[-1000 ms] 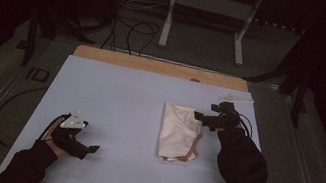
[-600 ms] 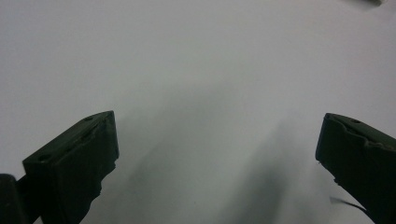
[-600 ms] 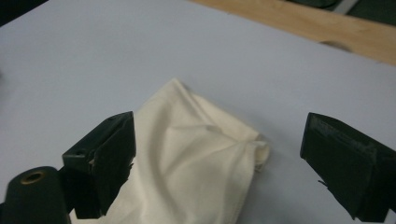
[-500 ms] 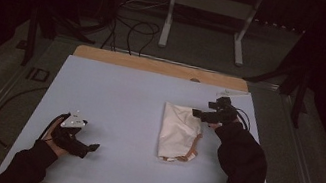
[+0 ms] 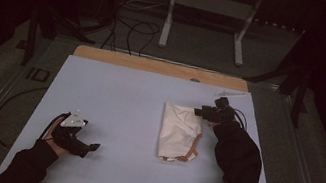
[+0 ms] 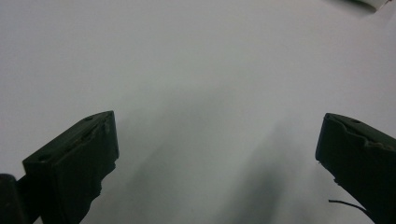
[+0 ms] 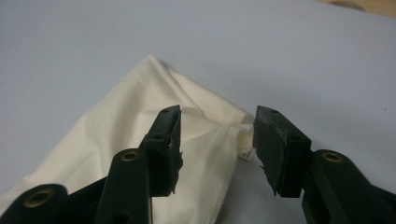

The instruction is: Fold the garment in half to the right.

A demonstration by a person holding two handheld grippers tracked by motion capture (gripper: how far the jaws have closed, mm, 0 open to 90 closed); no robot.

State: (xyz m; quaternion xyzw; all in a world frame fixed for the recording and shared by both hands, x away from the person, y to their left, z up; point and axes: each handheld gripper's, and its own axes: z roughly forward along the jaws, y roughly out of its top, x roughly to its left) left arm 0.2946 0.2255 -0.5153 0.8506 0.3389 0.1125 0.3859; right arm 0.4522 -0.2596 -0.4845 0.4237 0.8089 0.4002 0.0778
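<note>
A cream cloth (image 5: 178, 132) lies folded on the right half of the pale blue mat (image 5: 124, 100). My right gripper (image 5: 199, 111) is at the cloth's far right corner, low over it. In the right gripper view the cloth (image 7: 116, 126) has its bunched corner between the jaws of the right gripper (image 7: 217, 140). The jaws have just been closing, and a gap still shows between the pads and the fabric. My left gripper (image 5: 92, 147) rests near the mat's front left, jaws wide apart. In its own view the left gripper (image 6: 217, 154) has only bare mat between its jaws.
A wooden strip (image 5: 145, 64) runs along the mat's far edge, with a thin white object (image 5: 231, 93) near its right end. Beyond the table stand a metal frame (image 5: 206, 8) and loose cables (image 5: 132, 25) on the floor.
The right gripper has moved left and down onto the cloth's far right corner, and its jaws have narrowed. The left gripper has stayed in place.
</note>
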